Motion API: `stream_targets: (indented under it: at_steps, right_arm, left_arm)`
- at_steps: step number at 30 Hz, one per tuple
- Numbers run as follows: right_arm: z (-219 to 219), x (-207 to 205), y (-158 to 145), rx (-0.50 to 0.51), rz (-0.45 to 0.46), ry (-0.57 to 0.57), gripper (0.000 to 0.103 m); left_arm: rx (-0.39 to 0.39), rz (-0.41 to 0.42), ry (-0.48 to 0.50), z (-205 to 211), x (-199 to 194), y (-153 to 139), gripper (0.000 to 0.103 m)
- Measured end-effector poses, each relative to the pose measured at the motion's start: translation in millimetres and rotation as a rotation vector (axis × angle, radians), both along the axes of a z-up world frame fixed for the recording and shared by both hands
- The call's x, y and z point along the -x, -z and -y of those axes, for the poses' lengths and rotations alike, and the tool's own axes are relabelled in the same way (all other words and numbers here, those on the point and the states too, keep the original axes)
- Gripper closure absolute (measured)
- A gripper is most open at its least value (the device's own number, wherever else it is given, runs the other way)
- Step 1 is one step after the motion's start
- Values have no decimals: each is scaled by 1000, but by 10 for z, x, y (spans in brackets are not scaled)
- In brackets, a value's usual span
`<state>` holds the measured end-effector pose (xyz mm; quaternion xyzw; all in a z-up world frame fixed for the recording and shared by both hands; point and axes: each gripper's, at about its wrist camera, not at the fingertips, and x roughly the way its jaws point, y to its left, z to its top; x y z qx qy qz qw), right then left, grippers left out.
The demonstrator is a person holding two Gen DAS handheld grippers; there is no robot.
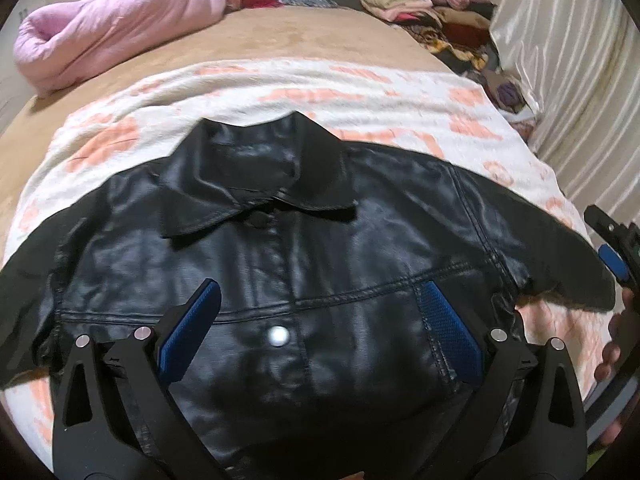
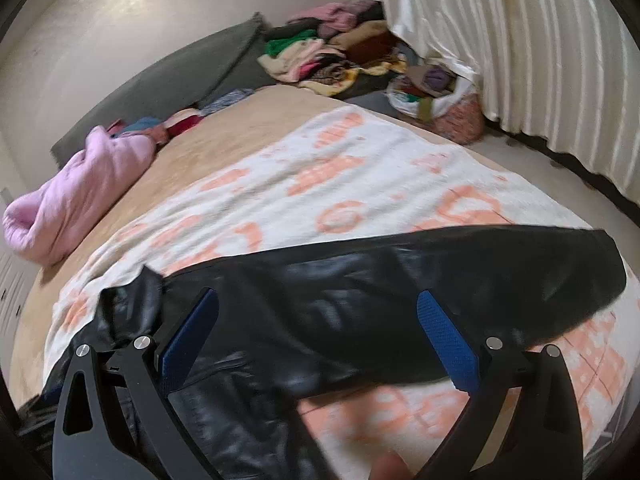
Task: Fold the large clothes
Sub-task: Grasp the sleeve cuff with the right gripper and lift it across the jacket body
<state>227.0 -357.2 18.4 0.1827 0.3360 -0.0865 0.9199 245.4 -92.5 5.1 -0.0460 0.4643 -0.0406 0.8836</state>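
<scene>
A black leather jacket point(image 1: 304, 240) lies face up and spread flat on a white blanket with orange prints point(image 1: 280, 84), collar away from me, both sleeves stretched out sideways. My left gripper point(image 1: 320, 300) hovers open over the jacket's chest, its blue pads either side of the white snap button point(image 1: 279, 336). In the right wrist view, the jacket's right sleeve point(image 2: 400, 288) stretches across the blanket point(image 2: 320, 184), and my right gripper point(image 2: 318, 312) stands open above it with nothing between its fingers. The right gripper also shows at the left wrist view's right edge point(image 1: 614, 256).
A pink padded garment point(image 1: 108, 20) lies bundled at the bed's far left. A pile of mixed clothes point(image 1: 420, 4) sits at the far right, beside a pale curtain point(image 1: 580, 60). A bag of clothes point(image 2: 440, 108) stands on the floor. The bed's tan cover point(image 1: 280, 36) extends beyond the blanket.
</scene>
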Motion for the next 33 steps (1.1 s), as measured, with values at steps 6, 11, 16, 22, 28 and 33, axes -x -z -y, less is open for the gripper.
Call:
stream_targets:
  at_steps: [6, 11, 16, 22, 28, 33]
  right_arm:
    - [471, 40, 216, -38, -22, 146, 4]
    - [895, 167, 345, -77, -35, 290, 4]
    - [1280, 373, 428, -70, -25, 475, 4]
    - [1755, 666, 690, -199, -45, 664, 4]
    - [2036, 704, 1043, -389, -58, 684, 4]
    - [2082, 605, 1044, -467, 88, 591, 6]
  left_arm:
    - [-1, -39, 43, 224, -82, 192, 9]
    - [-10, -62, 93, 473, -156, 306, 9]
    - [-22, -77, 141, 696, -247, 373, 9]
    - [-51, -77, 182, 855, -359, 385, 9]
    - [-40, -85, 188, 821, -397, 406, 9]
    - [-33, -102, 168, 726, -418, 425, 9]
